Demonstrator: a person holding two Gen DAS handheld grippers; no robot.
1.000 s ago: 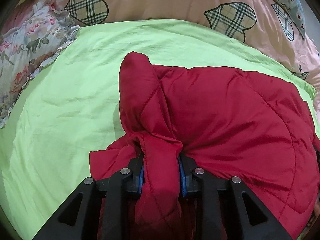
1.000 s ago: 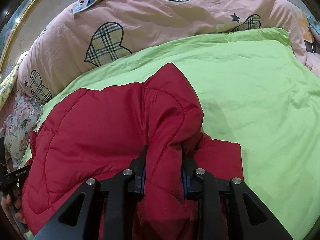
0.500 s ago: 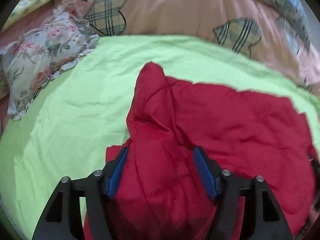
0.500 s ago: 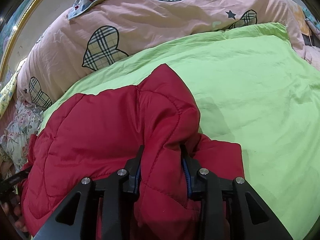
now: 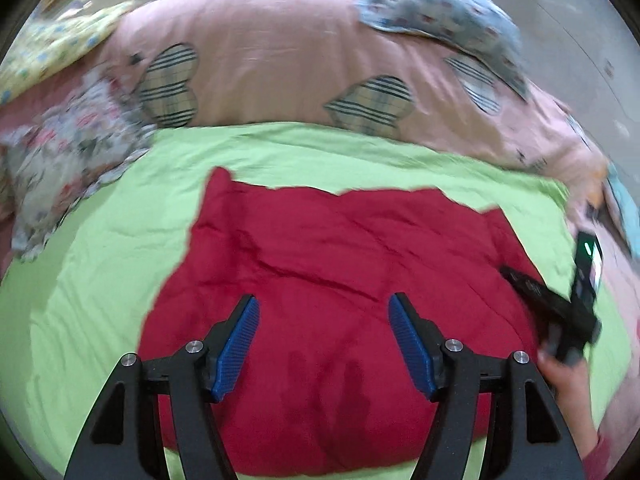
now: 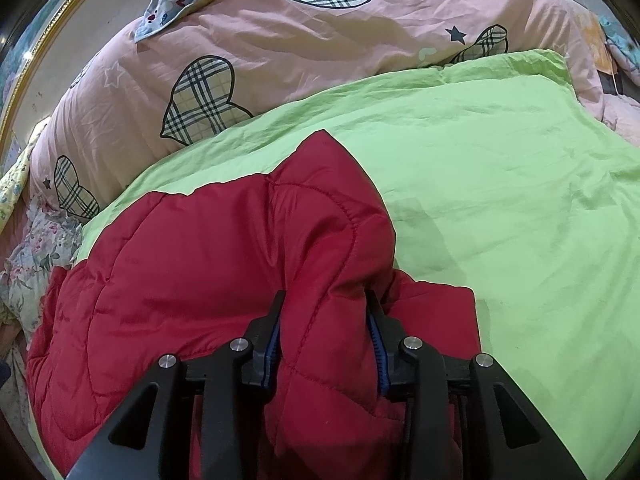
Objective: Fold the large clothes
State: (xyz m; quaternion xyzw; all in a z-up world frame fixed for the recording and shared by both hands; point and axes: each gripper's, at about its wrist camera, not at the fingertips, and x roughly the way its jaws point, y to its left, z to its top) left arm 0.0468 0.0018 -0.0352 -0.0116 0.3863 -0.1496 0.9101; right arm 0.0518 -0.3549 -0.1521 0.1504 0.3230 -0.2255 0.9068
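Note:
A red quilted jacket (image 5: 340,248) lies spread on a lime-green sheet (image 5: 100,248). My left gripper (image 5: 322,300) hovers above the jacket's near half, open, with nothing between its blue pads. In the right wrist view the jacket (image 6: 180,264) has a raised fold running up between the fingers of my right gripper (image 6: 325,300). Those jaws are opening, and the fold still fills the gap and touches both pads. A person's hand (image 5: 568,376) holds the right gripper at the jacket's right edge in the left wrist view.
A pink quilt with plaid hearts (image 6: 320,52) is piled along the far side of the bed. A floral pillow (image 5: 64,160) lies at the left and a blue patterned pillow (image 5: 432,12) at the back. Bare green sheet (image 6: 500,200) stretches right of the jacket.
My left gripper opened, let go of the jacket fold and pulled back and up; that fold now lies flat. The right gripper stayed put and its jaws widened a little.

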